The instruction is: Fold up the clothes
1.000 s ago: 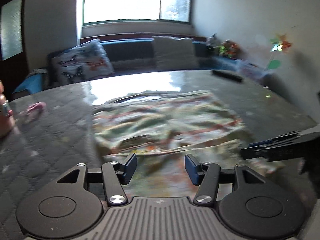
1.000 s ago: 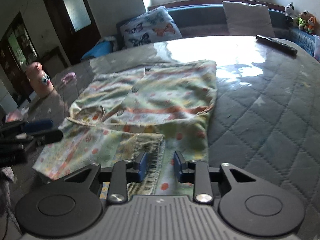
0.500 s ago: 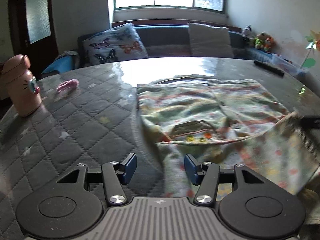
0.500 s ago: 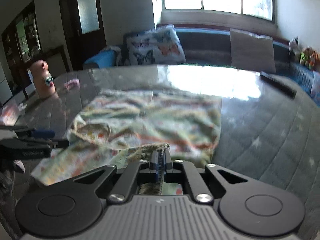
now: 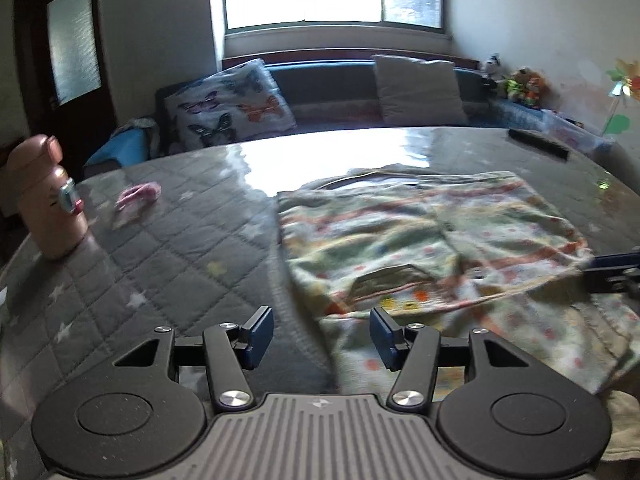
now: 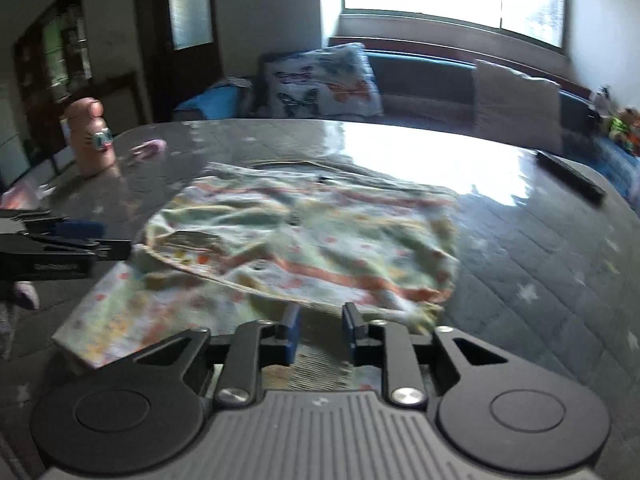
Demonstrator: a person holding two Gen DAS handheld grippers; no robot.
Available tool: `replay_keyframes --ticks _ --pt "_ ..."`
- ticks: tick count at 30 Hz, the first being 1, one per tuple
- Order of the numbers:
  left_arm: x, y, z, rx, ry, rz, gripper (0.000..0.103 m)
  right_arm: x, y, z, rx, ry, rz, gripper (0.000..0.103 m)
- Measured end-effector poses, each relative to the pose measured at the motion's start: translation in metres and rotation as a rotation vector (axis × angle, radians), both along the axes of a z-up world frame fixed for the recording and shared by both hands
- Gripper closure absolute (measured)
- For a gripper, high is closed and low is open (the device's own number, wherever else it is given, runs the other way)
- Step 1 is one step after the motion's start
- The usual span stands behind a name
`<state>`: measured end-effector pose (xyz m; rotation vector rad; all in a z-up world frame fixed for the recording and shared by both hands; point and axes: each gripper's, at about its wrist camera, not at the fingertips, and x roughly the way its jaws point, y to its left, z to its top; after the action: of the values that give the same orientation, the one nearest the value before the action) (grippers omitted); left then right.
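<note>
The step in hand, as I judged it, was a regrasp between folds: the patterned garment [image 5: 432,248] lay partly folded on the quilted table [image 5: 168,264], its lower section still spread toward me. My left gripper [image 5: 320,334] had its jaws wide apart, holding nothing, positioned over the garment's left edge. My right gripper [image 6: 318,330] had its jaws moderately apart over the near hem, with cloth beneath them but nothing clamped. The next move called for lowering both grippers onto the near hem and closing on it evenly.
</note>
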<state>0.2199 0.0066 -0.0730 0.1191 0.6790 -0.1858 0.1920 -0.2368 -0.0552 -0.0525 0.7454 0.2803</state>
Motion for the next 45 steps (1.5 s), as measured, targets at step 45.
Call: replay_keyframes --ticks 45 --pt "-0.109 -0.041 0.001 0.275 -0.181 -0.416 0.018 -0.057 -0.005 -0.013 -0.076 0.032 0.077 0.049"
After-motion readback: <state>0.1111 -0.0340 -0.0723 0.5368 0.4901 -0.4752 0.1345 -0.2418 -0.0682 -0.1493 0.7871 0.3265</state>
